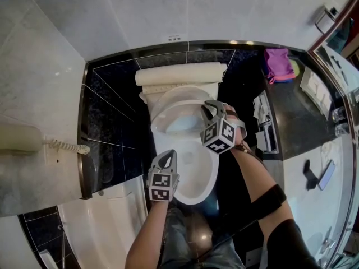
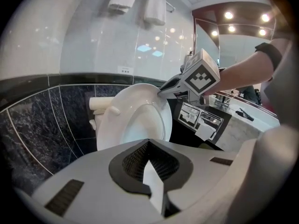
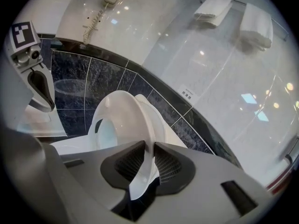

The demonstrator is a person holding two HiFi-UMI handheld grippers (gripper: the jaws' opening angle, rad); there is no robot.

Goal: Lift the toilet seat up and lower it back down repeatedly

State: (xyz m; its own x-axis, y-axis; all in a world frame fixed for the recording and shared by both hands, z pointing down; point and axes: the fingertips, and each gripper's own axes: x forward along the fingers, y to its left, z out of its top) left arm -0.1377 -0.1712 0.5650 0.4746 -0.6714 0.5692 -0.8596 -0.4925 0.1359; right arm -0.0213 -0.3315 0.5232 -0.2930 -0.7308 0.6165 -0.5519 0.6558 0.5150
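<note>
The white toilet seat stands partly raised over the bowl; behind it the lid leans back against the wall. My right gripper is shut on the seat's right rim, and in the right gripper view the thin white edge of the seat runs between the dark pads. My left gripper hovers over the bowl's front left edge, its jaws closed to a point and holding nothing. From the left gripper view the tilted seat shows with the right gripper on its top edge.
A wall phone hangs at the left and a bathtub lies at the lower left. The vanity counter at the right carries a pink bag and a phone. Folded towels sit on a high rack.
</note>
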